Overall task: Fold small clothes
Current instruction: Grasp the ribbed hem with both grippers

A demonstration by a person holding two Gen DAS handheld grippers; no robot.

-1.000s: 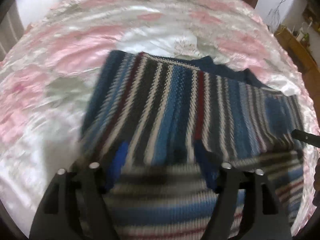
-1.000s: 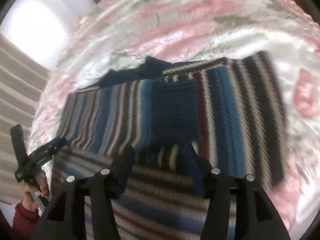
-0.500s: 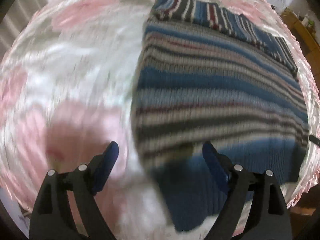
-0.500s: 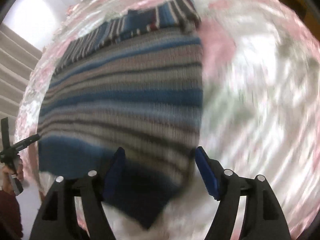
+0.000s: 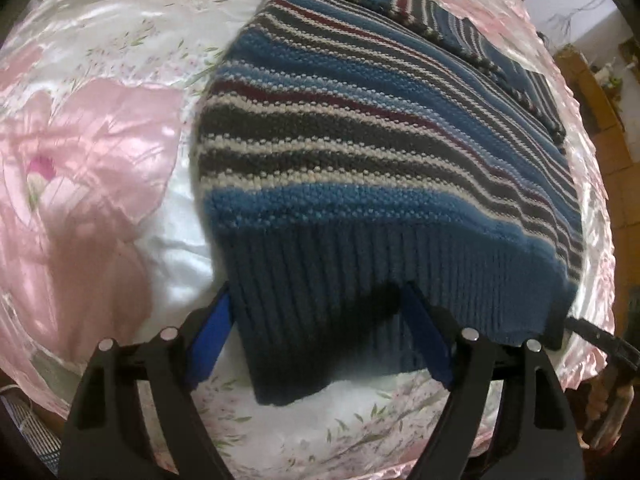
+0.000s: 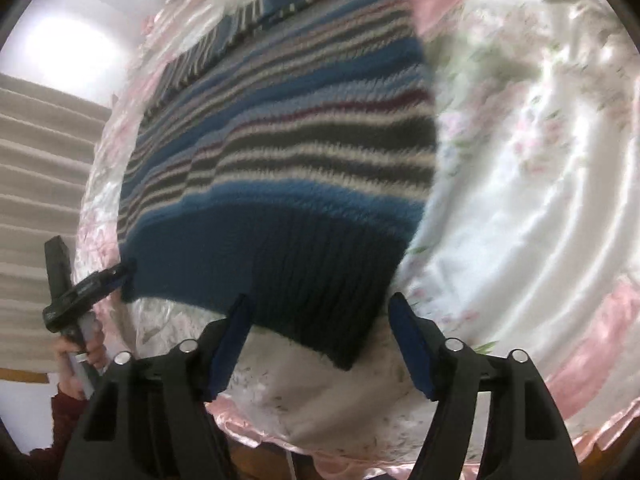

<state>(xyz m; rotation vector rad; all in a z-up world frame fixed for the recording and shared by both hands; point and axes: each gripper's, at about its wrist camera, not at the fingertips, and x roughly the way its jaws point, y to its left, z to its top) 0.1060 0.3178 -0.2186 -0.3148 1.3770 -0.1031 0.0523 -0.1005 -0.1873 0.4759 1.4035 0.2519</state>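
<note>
— Striped knit is seen: a sweater [image 5: 384,152] is spread flat on the bed [image 5: 100,128], whose pink and white satin cover shows on both sides of it. Its dark blue ribbed hem lies nearest the bed's near edge, and the stripes run across towards the far edge, where a folded part with a differently running pattern is laid.

— How is the left tool [image 5: 316,332] held?

— Its blue fingers [image 5: 212,340] are spread apart, with the hem's left corner lying between them. Whether the cloth is touched cannot be told.

— And the right tool [image 6: 320,336]?

— It is likewise held wide apart, at the hem's right corner; nothing is clamped. The view from it is somewhat blurred.

— Is anything else seen?

— In the right wrist view the left tool's grip is seen held in a hand [image 6: 80,356] beside the bed's near edge, with a dark red sleeve [image 6: 60,420] below it. A pale curtain [image 6: 40,160] is seen behind.
</note>
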